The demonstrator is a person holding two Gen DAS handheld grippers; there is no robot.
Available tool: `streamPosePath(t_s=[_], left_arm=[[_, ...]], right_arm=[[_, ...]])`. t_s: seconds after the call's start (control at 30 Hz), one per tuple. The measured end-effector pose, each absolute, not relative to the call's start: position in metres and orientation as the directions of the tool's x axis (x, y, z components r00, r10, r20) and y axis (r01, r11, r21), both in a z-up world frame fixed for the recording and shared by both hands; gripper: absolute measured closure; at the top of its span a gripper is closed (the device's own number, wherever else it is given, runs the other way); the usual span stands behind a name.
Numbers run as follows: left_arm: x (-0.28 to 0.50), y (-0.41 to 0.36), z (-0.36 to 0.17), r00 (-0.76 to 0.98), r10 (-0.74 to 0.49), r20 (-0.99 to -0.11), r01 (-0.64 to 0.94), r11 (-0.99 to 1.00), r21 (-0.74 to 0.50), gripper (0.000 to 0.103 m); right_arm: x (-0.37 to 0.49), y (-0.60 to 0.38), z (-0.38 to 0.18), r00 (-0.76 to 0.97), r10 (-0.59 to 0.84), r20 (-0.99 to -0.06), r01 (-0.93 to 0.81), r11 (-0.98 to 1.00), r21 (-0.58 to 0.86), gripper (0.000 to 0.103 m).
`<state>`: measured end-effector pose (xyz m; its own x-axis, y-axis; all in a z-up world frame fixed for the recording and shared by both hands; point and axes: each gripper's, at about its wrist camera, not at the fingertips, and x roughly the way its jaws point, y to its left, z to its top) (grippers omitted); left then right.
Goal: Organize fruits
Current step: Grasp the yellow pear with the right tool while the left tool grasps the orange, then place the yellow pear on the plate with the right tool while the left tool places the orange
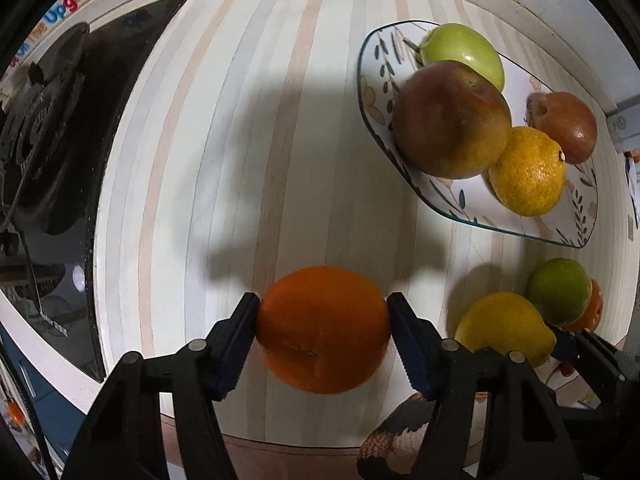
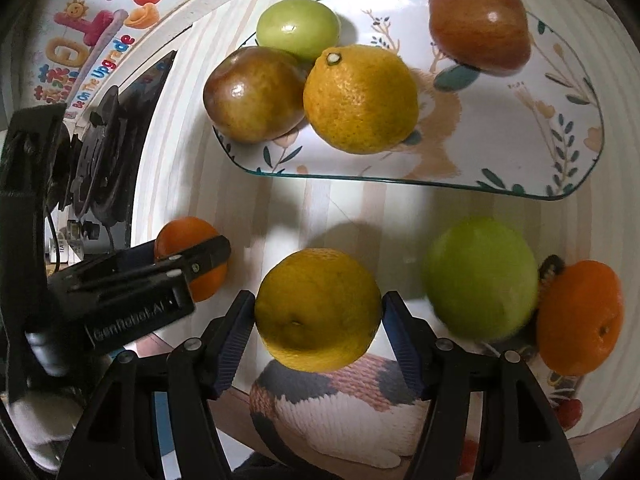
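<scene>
My left gripper (image 1: pixel 322 330) is shut on an orange (image 1: pixel 322 330), held above the striped counter near its front edge; both also show in the right wrist view, the left gripper (image 2: pixel 192 264) and its orange (image 2: pixel 184 236). My right gripper (image 2: pixel 318 316) is shut on a yellow citrus (image 2: pixel 318 310), also seen in the left wrist view (image 1: pixel 504 326). A patterned plate (image 2: pixel 500 160) holds a green fruit (image 2: pixel 298 28), a brown-green mango (image 2: pixel 254 94), a yellow citrus (image 2: pixel 360 98) and a red fruit (image 2: pixel 480 24). The plate also shows in the left wrist view (image 1: pixel 374 92).
A green apple (image 2: pixel 482 278) and another orange (image 2: pixel 580 316) lie on the counter right of my right gripper. A black stove (image 1: pixel 52 160) fills the left side. The counter's front edge runs below the grippers, with a knitted cloth (image 2: pixel 340 400) under it.
</scene>
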<state>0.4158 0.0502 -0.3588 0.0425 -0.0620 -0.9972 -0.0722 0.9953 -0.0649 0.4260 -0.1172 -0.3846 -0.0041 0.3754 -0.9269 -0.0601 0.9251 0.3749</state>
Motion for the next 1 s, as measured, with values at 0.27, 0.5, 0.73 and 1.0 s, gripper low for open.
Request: streamPosePath(t_s=[0.27,0.5,0.73,1.0], left_arm=[[0.412,0.056,-0.371,0.017,-0.109,-0.994,-0.098,0.989,-0.111,0.04],[0.408,0.043,-0.36,0.04,-0.073,-0.997,-0.098,0.992,-0.077,0.04],[0.418,0.021,-0.288,0.166,-0.14,-0.976,-0.051,0.987,-0.15,0.04],[0.497,-0.035,-0.24,0.226,-0.179,-0.957,0.101,0.982,-0.16,0.04]], right_arm=[[0.431,-0.112,-0.389,-0.017,0.387,-0.922,-0.064,0.92,0.388,0.035],[0.422,-0.119,-0.378,0.017,0.391,-0.92,-0.057,0.919,0.389,0.036],[0.432,-0.172,-0.324,0.151,0.445,-0.882,0.023,0.891,0.454,0.036],[0.489,-0.254,-0.315,0.235,0.336,-0.912,0.143,0.916,0.374,0.036]])
